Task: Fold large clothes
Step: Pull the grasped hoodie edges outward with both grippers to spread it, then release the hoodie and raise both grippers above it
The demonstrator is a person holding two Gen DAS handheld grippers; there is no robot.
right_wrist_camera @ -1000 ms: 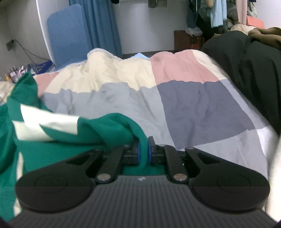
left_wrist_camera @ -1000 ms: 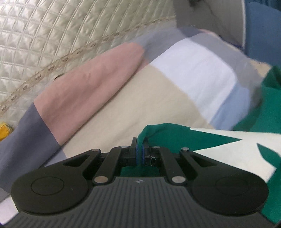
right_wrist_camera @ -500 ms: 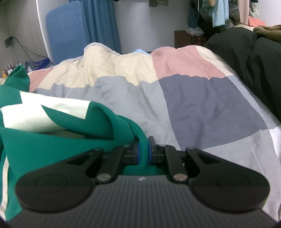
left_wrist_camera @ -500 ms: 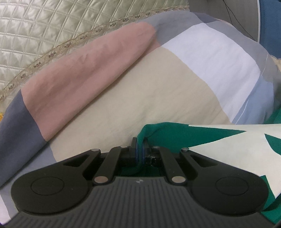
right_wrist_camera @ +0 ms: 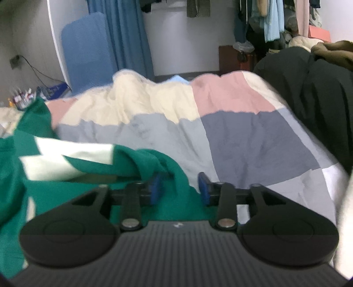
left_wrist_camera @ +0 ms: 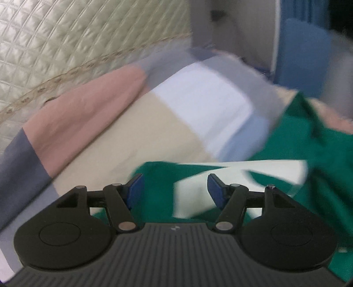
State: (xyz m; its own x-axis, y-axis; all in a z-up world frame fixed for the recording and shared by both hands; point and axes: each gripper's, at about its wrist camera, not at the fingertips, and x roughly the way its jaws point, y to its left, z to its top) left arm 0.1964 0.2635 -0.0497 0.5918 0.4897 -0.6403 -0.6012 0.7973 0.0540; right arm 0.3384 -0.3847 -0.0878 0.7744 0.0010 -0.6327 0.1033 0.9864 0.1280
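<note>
A green garment with cream patches lies on a patchwork bed cover. In the left wrist view my left gripper hangs over the garment's edge; its jaws are opening, and the cloth lies below them with the blue pads clear of it. The right wrist view shows the same green garment bunched at the lower left. My right gripper is also opening its jaws; a green fold rests between them against the left pad without being pinched. Both views are blurred by motion.
A quilted cream headboard rises at the left of the bed. A dark heap of clothes lies on the right side. Blue curtains, a blue board and hanging clothes stand beyond the foot of the bed.
Both grippers were shut on green cloth and now have their jaws apart, with the cloth released. The left view has swung to show more of the room.
</note>
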